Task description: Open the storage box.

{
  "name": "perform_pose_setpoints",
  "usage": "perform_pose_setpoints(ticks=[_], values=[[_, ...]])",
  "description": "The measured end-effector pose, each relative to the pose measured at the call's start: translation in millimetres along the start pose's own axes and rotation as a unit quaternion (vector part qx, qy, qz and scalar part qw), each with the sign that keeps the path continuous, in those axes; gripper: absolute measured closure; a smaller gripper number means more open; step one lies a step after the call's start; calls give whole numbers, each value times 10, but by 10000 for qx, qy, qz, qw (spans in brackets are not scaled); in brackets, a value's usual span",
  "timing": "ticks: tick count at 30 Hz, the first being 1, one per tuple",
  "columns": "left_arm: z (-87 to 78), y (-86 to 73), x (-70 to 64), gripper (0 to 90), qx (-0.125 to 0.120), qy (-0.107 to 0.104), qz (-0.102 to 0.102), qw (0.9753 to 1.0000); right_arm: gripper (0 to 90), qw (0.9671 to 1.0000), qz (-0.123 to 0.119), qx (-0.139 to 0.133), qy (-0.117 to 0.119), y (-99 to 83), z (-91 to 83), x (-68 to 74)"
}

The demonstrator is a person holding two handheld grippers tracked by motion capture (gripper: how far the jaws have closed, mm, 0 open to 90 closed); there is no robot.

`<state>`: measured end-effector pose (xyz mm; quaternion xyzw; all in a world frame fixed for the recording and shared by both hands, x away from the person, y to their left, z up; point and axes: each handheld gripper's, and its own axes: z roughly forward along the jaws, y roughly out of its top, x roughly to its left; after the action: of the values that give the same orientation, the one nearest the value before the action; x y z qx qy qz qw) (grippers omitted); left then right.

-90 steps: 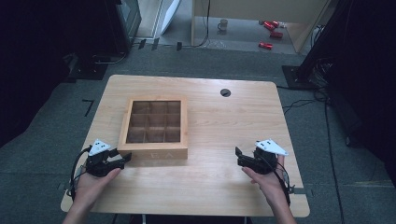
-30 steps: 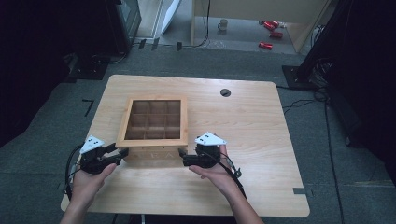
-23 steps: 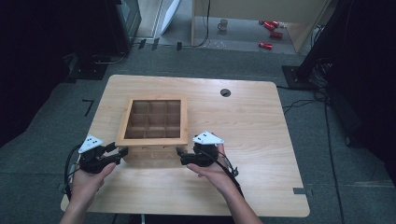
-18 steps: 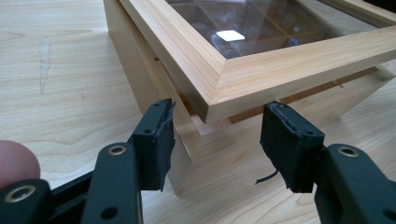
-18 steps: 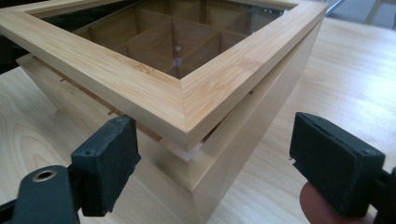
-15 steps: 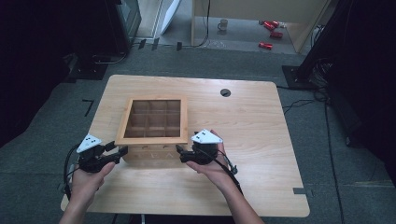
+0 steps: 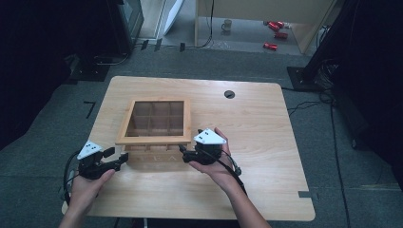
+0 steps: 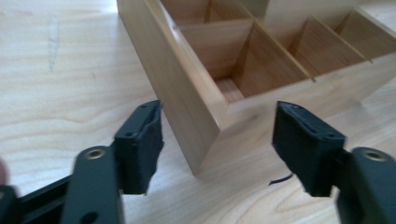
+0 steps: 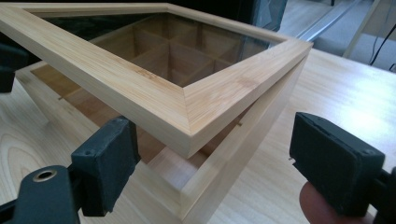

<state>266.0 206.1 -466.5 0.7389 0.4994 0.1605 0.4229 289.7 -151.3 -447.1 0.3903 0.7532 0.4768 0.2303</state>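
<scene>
A wooden compartment box (image 7: 154,135) sits left of centre on the pale wooden surface (image 7: 247,190), its framed glass lid (image 7: 157,121) lifted a little at the near edge. In the right gripper view the lid's near corner hangs above the box rim with a clear gap beneath it.

The right gripper (image 7: 192,153) is at the lower right corner of the box, jaws spread wide; in its own view the 2 pads stand either side of the raised lid corner (image 9: 196,126) without touching it. How the lid is being held up cannot be told from these frames. The left gripper (image 7: 119,160) lies just beside the lower left corner of the box, also wide apart, with the box corner (image 8: 205,140) between its pads and no contact visible.

The step in hand looks like opening the lid. To do it well, the right gripper should get a pad under the lid frame or close on its edge, not on the glass, then raise it steadily about the far hinge side. The left gripper would best steady the box base so it does not slide or tip.
</scene>
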Motion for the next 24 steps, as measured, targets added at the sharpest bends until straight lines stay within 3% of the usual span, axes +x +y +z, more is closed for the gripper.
perform_pose_setpoints(ticks=[9, 15, 17, 24], values=[[23, -212, 51, 180, 378, 131, 64, 9992, 155, 9998, -81, -182, -44, 185, -37, -30], [94, -333, 113, 170, 664, 474, 170, 9965, 154, 9994, -143, -319, -82, 355, -53, -68], [110, -365, 139, 169, 677, 484, 100, 9965, 154, 9992, -159, -363, -99, 421, -55, -85], [142, -430, 147, 157, 757, 585, 160, 9953, 154, 9985, -213, -487, -162, 618, -39, -169]])
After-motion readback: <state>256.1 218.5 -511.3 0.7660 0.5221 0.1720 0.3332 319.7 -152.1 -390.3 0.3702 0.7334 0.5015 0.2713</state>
